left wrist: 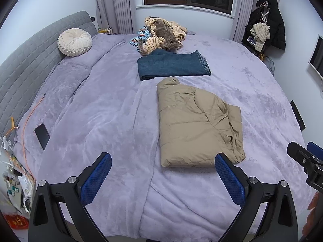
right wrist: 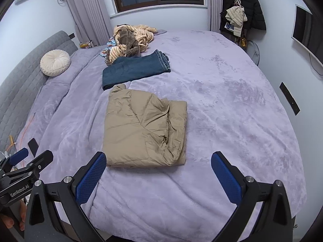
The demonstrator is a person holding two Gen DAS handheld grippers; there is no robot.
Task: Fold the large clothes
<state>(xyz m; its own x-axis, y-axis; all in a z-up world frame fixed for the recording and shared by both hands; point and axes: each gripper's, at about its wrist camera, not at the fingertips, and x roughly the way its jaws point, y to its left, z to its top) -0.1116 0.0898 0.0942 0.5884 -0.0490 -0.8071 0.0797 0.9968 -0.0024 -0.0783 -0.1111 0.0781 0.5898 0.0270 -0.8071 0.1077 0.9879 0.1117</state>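
A folded tan puffer jacket (left wrist: 197, 125) lies on the lilac bed cover (left wrist: 101, 111); it also shows in the right wrist view (right wrist: 145, 129). Behind it lie folded blue jeans (left wrist: 173, 65) (right wrist: 135, 68) and a heap of unfolded striped and brown clothes (left wrist: 163, 34) (right wrist: 131, 38). My left gripper (left wrist: 162, 173) is open and empty, held above the bed's near edge, just in front of the jacket. My right gripper (right wrist: 158, 173) is open and empty, also just short of the jacket. Each gripper shows at the edge of the other's view (left wrist: 304, 159) (right wrist: 22, 165).
A round cream cushion (left wrist: 74, 42) leans on the grey headboard (left wrist: 24, 68). A black phone (left wrist: 42, 136) and an orange cable lie at the bed's left side. Coats hang on a rack (left wrist: 266, 20) at the back right. A TV (right wrist: 308, 32) is on the right wall.
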